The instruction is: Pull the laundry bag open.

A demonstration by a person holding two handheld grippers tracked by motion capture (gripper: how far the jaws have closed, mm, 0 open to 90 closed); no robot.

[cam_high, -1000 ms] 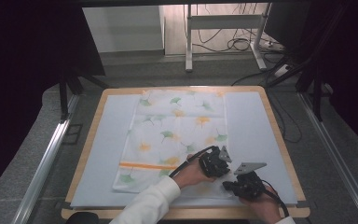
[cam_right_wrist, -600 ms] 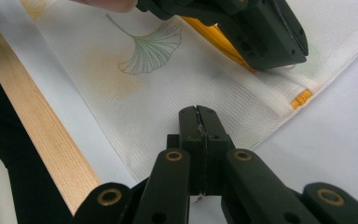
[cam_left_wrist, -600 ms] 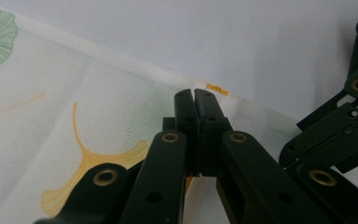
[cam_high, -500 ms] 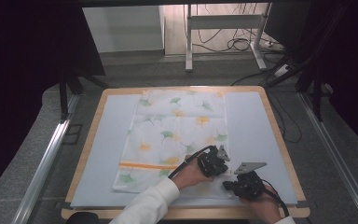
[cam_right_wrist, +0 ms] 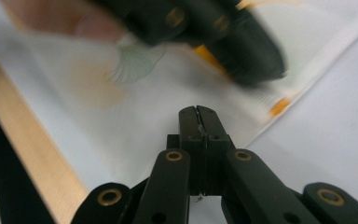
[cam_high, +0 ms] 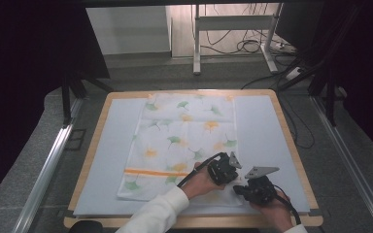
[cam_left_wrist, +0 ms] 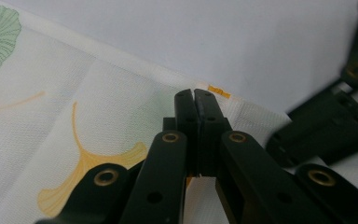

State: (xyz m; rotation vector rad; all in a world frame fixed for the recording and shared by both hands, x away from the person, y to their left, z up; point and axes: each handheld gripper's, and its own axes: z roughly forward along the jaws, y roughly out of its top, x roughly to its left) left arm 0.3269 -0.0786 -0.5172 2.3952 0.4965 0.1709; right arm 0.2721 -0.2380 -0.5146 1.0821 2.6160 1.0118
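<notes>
Cloth (cam_high: 182,141) corner under both grippers' closed tips.

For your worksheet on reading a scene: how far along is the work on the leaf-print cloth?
Done: the leaf-print cloth lies flat on the table. In hand: the left gripper and right gripper have their jaws closed at its near right corner; whether fabric is pinched is unclear. Left: any fold; no part is lifted or turned over.

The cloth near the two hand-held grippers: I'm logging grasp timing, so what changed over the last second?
The left hand-held gripper has just closed its jaws at the cloth's right edge; whether fabric is pinched is unclear. The right hand-held gripper stayed shut. Both hands and the cloth kept their places on the table.
</notes>
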